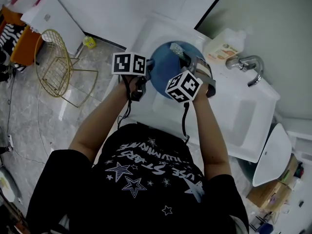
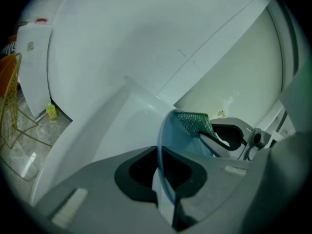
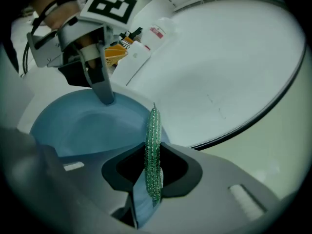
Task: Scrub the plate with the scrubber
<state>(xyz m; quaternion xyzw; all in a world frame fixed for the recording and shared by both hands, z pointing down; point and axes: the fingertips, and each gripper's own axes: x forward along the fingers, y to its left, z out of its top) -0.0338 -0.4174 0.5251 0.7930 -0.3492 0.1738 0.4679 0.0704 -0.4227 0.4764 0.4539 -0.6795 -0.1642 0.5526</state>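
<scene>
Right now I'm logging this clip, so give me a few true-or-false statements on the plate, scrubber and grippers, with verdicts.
1. The left gripper is shut on the plate. True.
2. The right gripper is empty. False: it is shut on the scrubber.
3. The faucet is right over the plate. False: in the head view it stands well off to the plate's right.
4. The scrubber is green and the plate is blue. True.

Quick count: one plate (image 1: 163,76), one scrubber (image 1: 176,48), one left gripper (image 1: 147,68), one right gripper (image 1: 184,57), one bottle (image 1: 223,47), one faucet (image 1: 246,63), one chair (image 1: 54,65).
</scene>
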